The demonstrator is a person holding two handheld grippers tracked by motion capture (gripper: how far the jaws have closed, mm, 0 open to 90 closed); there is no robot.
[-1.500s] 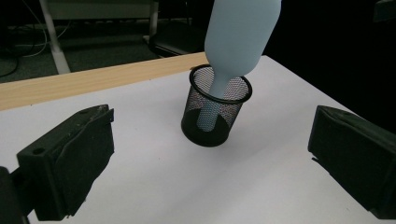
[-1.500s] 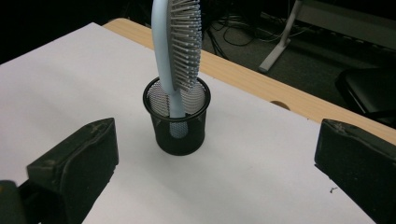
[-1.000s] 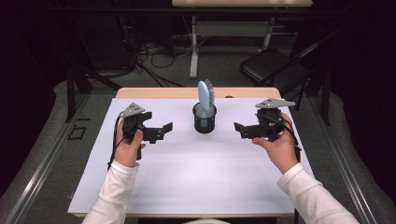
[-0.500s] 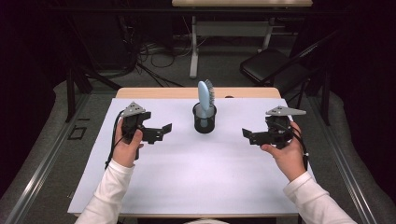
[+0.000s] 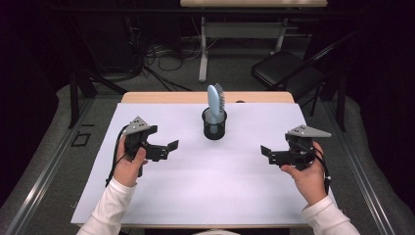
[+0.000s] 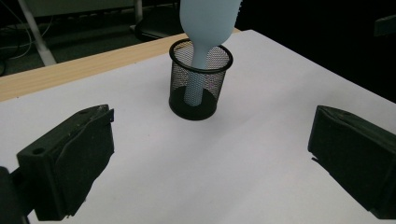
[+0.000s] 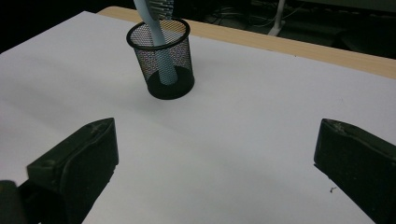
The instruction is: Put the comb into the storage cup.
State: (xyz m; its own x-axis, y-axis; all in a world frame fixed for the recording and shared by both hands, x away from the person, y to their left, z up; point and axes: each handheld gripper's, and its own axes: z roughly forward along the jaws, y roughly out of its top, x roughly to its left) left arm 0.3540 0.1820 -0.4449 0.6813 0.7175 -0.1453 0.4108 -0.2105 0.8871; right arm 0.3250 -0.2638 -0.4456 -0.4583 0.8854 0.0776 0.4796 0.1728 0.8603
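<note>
Right hand-held gripper (image 5: 266, 152) has pulled back from the mesh cup (image 5: 214, 125); both it and my left hand-held gripper (image 5: 172, 146) gape wide, empty. Hairbrush (image 5: 215, 101) stands in the cup, so I judge placement done.

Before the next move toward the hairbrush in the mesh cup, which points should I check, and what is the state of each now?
1. Left gripper open and holding nothing: ok.
2. Right gripper open and holding nothing: ok.
3. Mesh cup upright on the white table cover: ok.
4. Hairbrush stands handle-down in the cup, head above the rim, free to grasp: ok.
5. Path from each gripper to the cup free of other things: ok.
6. Whether the cup would lift together with the hairbrush: cannot tell.
</note>
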